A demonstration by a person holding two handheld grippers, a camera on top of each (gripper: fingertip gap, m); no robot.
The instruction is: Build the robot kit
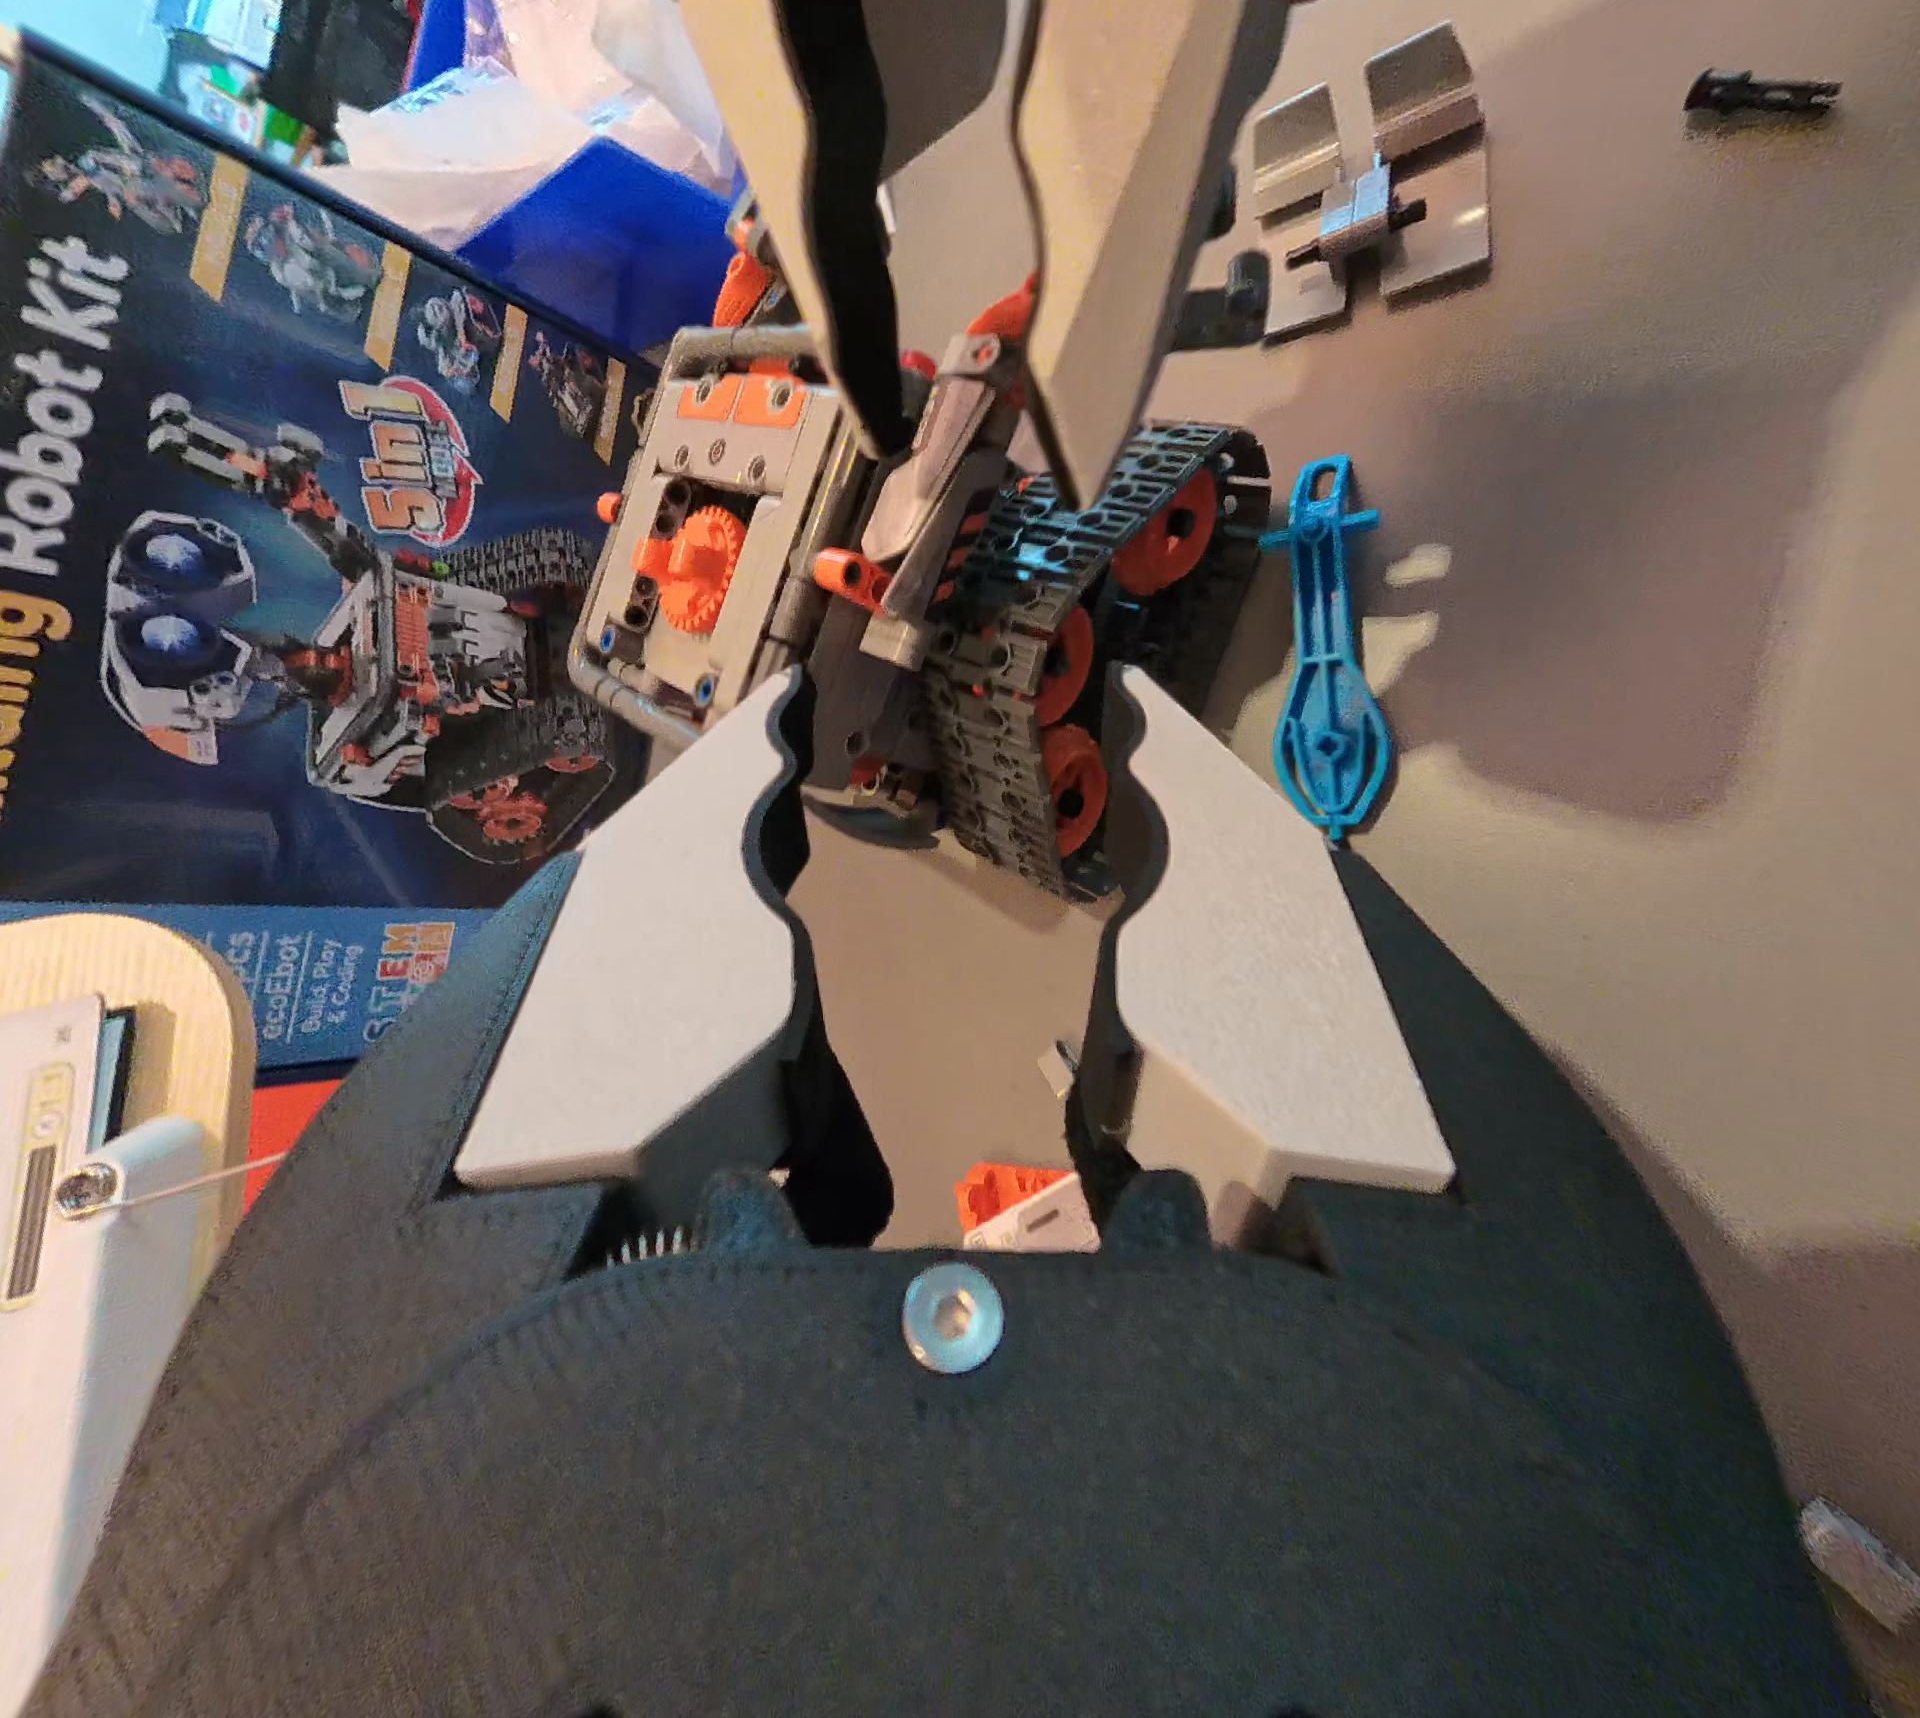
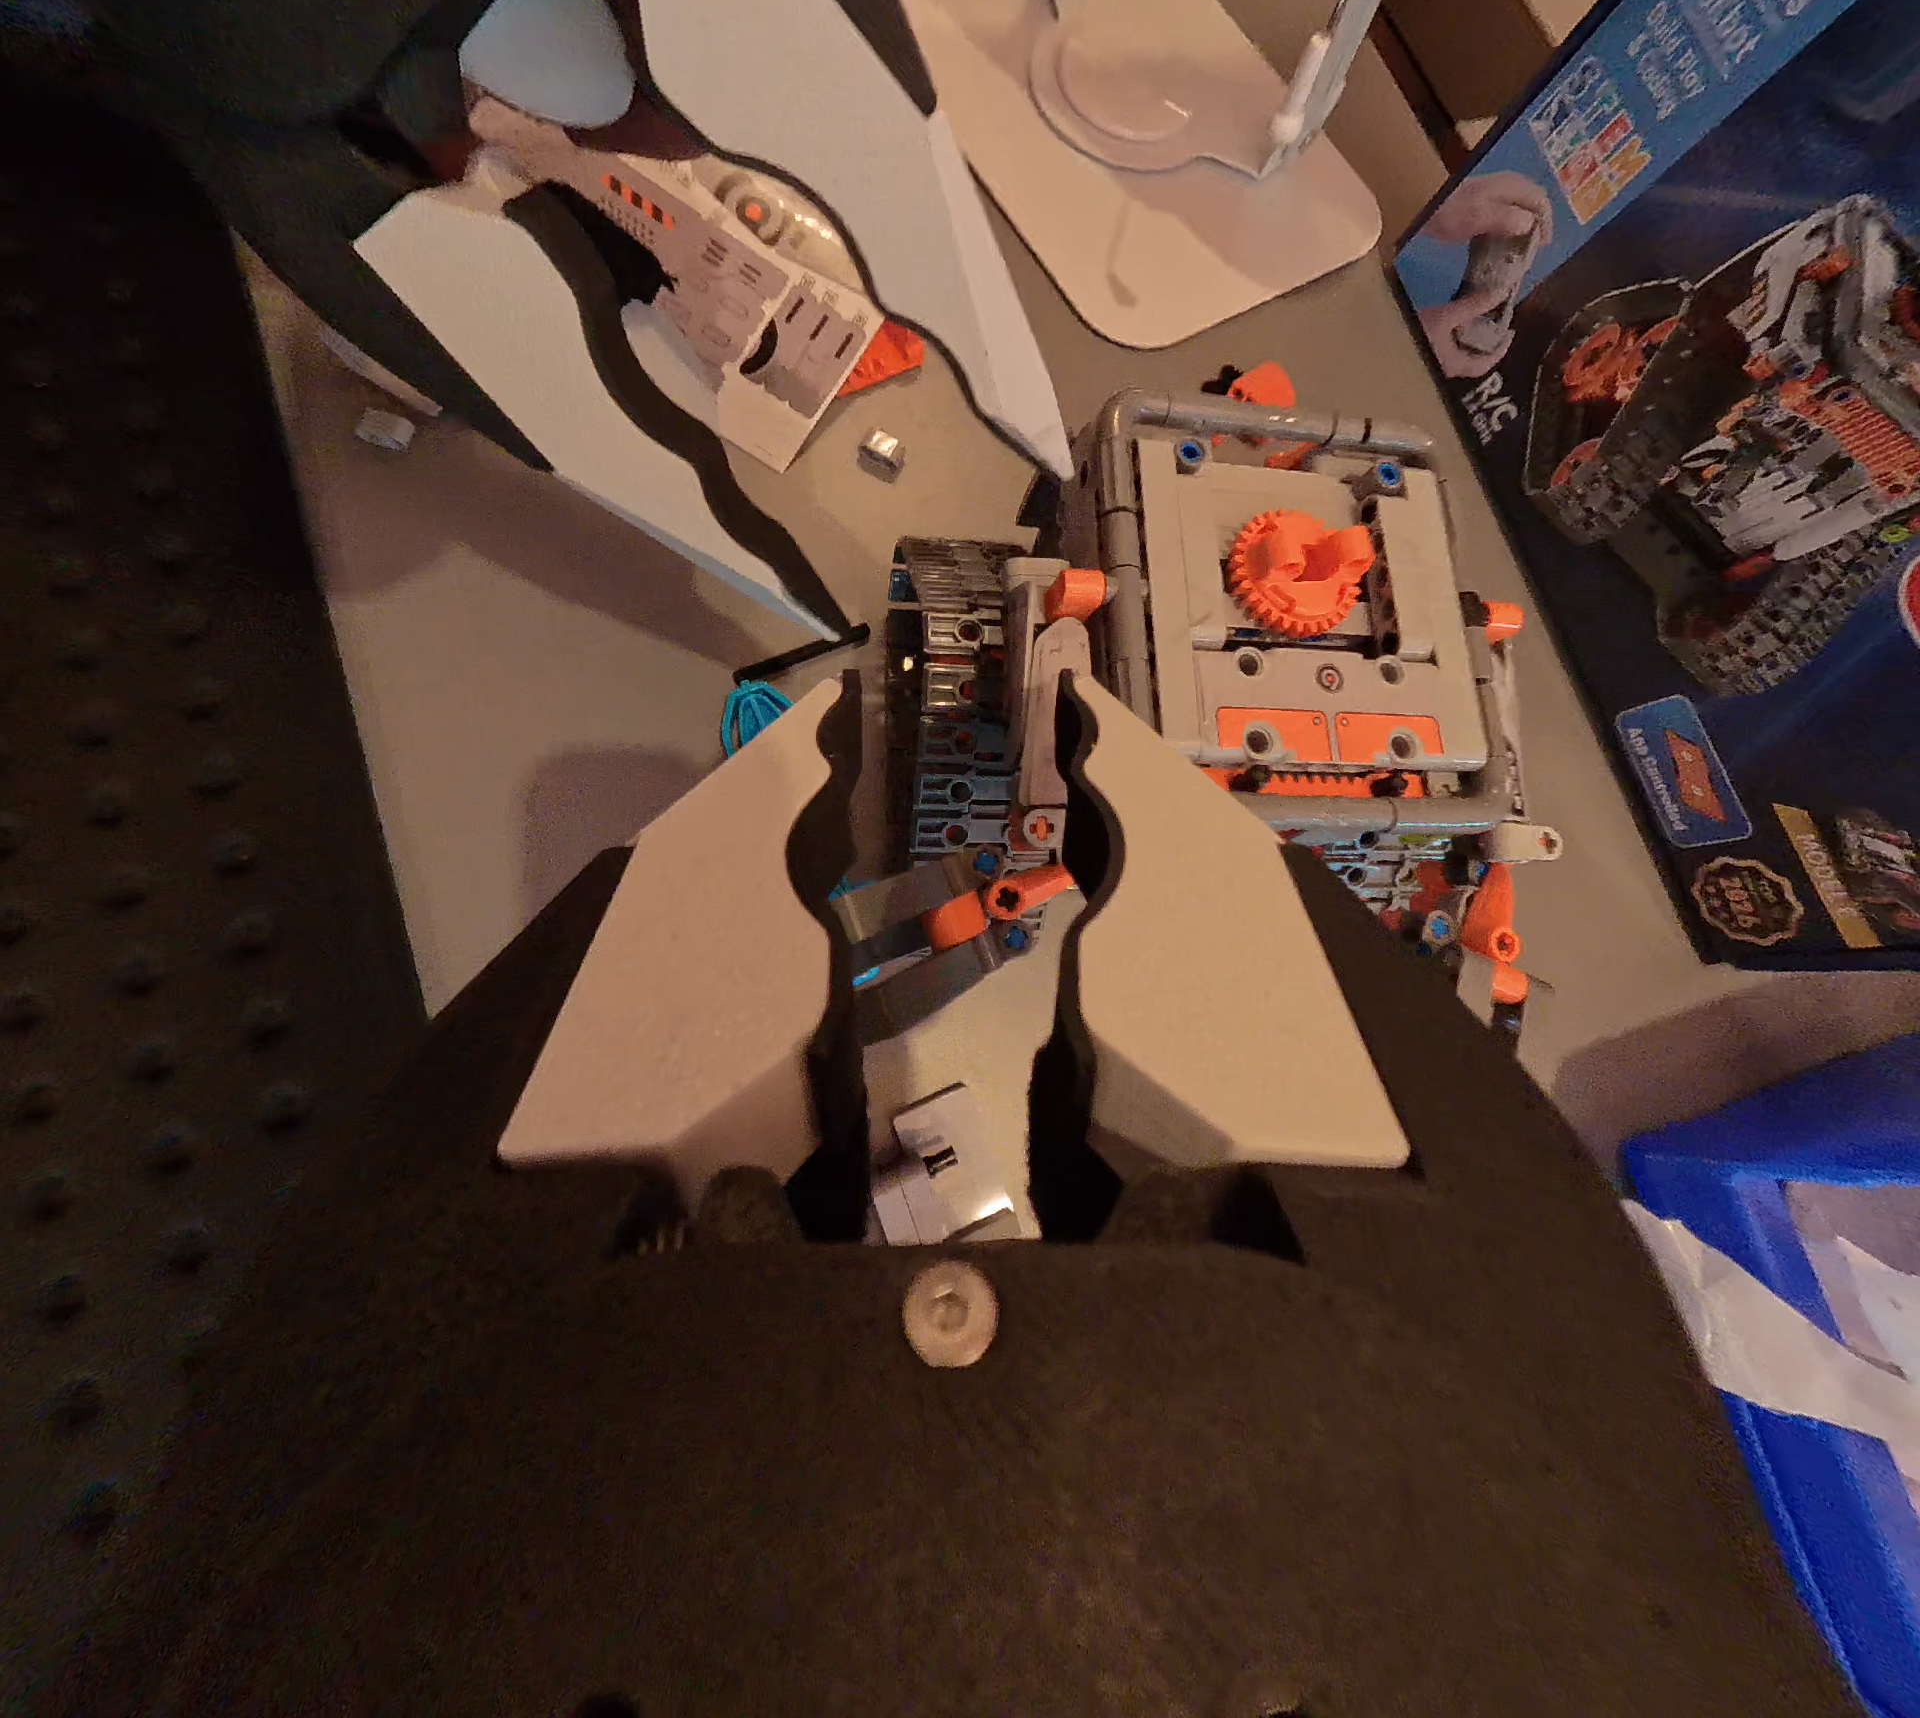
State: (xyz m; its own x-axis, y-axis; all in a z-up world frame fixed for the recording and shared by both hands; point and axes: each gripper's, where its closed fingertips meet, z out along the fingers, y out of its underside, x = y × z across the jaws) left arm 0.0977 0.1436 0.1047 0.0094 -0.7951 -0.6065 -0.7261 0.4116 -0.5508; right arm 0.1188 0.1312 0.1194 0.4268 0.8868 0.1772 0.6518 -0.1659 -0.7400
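A grey, orange and black brick-built tracked robot (image 1: 717, 484) lies on the grey table, also in the right wrist view (image 2: 1299, 660). My left gripper (image 1: 956, 686) is open, its jaws on either side of the robot's near end at the track (image 1: 997, 733); it also shows in the right wrist view (image 2: 951, 546). My right gripper (image 2: 956, 692) is partly closed around the track (image 2: 940, 733) and a grey curved panel (image 2: 1044, 723). One finger touches the panel; I cannot tell whether it grips. It comes down from above in the left wrist view (image 1: 982, 473).
The kit's dark blue box (image 1: 260, 473) (image 2: 1714, 525) stands beside the robot. A blue tool (image 1: 1325, 660), loose grey pieces (image 1: 1371, 182) and a black pin (image 1: 1756, 94) lie on the table. A sticker sheet (image 2: 748, 286), a white stand base (image 2: 1143, 162) and a blue bin (image 2: 1787, 1253) are nearby. Between my left fingertips and the white stand base (image 2: 1143, 162) there is roughly 25 centimetres.
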